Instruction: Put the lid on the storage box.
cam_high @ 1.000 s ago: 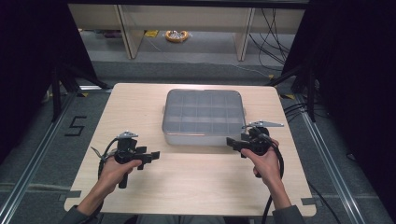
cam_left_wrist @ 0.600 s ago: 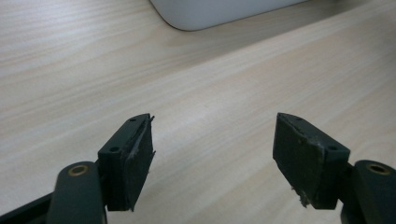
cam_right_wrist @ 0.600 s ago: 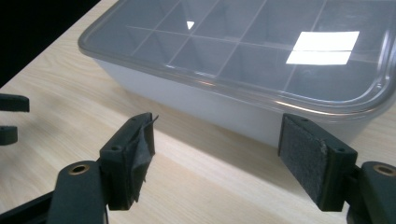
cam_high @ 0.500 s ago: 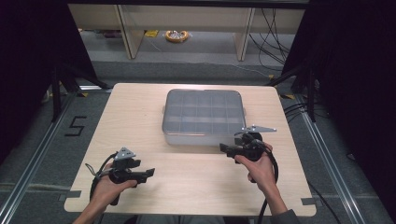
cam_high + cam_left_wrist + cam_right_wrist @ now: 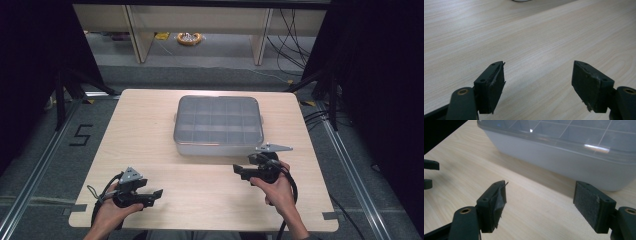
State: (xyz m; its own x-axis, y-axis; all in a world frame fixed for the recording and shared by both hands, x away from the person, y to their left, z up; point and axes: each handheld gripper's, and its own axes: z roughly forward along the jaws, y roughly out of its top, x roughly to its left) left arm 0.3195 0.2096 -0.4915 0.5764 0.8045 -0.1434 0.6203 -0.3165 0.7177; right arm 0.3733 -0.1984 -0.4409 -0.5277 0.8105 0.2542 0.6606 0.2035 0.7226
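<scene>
My left gripper has pulled back toward me, jaws apart; the right gripper, also apart, stays just before the closed compartment box, likely next.

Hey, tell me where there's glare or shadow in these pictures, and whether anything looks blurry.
Right gripper view: bright glare streaks on the box lid, a soft shadow under its front edge, and the far tool at the left edge is blurred. High view: even light on the table, dark surroundings, a faint shadow before the box. Left gripper view: sharp wood grain, soft shadows beneath the pads.
</scene>
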